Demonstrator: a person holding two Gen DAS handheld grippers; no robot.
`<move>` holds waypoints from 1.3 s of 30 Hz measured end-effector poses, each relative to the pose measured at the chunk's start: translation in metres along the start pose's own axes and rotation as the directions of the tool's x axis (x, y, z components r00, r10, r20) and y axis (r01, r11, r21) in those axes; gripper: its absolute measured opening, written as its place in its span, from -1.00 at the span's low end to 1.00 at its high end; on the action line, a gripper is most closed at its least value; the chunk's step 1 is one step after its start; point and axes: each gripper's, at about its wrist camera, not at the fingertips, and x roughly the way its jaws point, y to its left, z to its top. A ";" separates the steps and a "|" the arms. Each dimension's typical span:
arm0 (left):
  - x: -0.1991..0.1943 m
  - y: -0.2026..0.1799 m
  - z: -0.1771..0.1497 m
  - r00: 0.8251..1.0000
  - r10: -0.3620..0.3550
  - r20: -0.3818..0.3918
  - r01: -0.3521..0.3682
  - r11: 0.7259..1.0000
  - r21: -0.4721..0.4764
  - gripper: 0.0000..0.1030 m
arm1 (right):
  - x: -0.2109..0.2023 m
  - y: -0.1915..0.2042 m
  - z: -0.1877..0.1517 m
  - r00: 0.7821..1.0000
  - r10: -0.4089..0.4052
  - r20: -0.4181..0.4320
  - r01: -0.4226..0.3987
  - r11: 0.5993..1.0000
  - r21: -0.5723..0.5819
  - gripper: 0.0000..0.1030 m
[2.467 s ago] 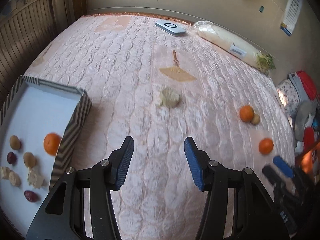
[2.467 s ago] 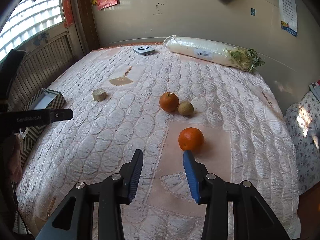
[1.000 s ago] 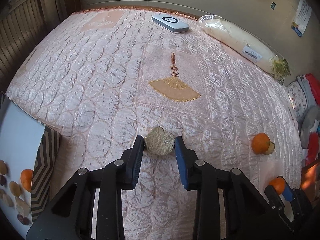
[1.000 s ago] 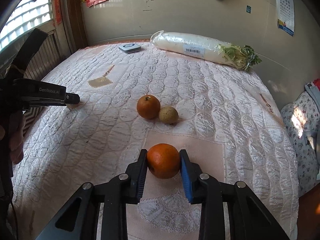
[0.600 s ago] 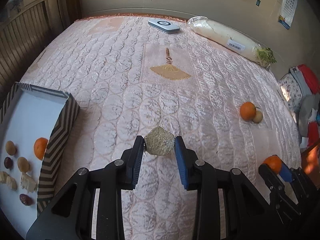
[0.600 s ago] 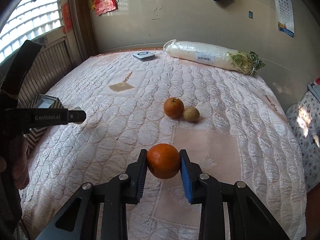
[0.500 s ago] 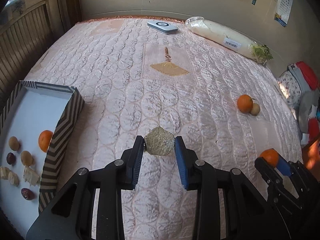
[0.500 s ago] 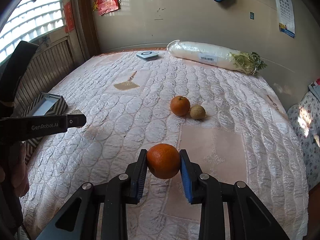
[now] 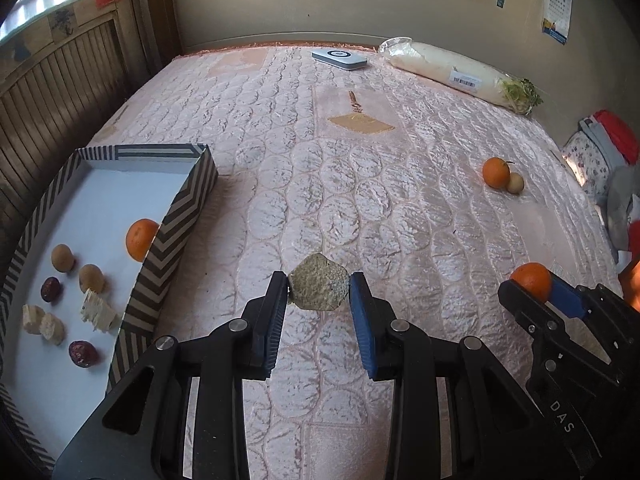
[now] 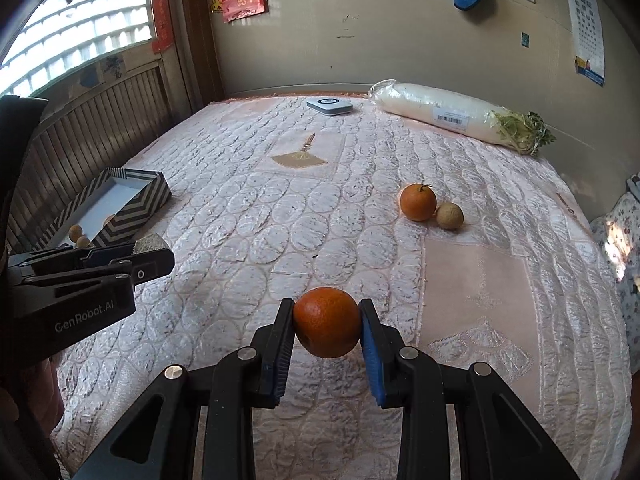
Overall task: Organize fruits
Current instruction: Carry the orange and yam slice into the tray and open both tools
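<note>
My left gripper (image 9: 319, 289) is shut on a rough beige-green fruit chunk (image 9: 319, 287) and holds it above the quilt, right of the striped box (image 9: 176, 216). The box holds an orange (image 9: 140, 238), small brown fruits, red dates and pale pieces. My right gripper (image 10: 327, 322) is shut on an orange (image 10: 327, 322), held above the quilt; it also shows in the left wrist view (image 9: 532, 280). One more orange (image 10: 418, 202) and a small brown fruit (image 10: 449, 216) lie together on the quilt, far right.
A pink quilted bed cover (image 9: 360, 184) fills the scene. A wrapped white radish (image 10: 452, 118) and a flat white device (image 10: 329, 106) lie at the far edge by the wall. Wooden panelling runs along the left. Clothes (image 9: 612, 148) are piled at the right.
Both grippers closed on their items, the left on the chunk and the right on the orange, and lifted them. The left has since drawn back toward the box side.
</note>
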 end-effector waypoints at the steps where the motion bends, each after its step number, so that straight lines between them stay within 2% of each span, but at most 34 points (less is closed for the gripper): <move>1: -0.001 0.001 -0.002 1.000 -0.002 0.000 0.002 1.000 -0.001 -0.39 | -0.001 0.002 0.000 1.000 0.002 0.001 -0.002 1.000 0.001 -0.41; 15: -0.024 0.022 -0.012 0.999 0.014 0.051 -0.013 1.000 -0.019 -0.39 | -0.007 0.033 0.009 1.000 0.025 0.015 -0.025 0.999 -0.044 -0.41; 26: -0.044 0.069 -0.009 0.993 0.073 0.093 -0.065 0.994 -0.090 -0.39 | 0.001 0.080 0.026 0.996 0.089 0.018 -0.086 0.988 -0.125 -0.41; 39: -0.051 0.127 -0.018 0.988 0.132 0.085 -0.116 0.978 -0.175 -0.39 | 0.018 0.150 0.040 0.987 0.161 -0.010 -0.159 0.956 -0.245 -0.41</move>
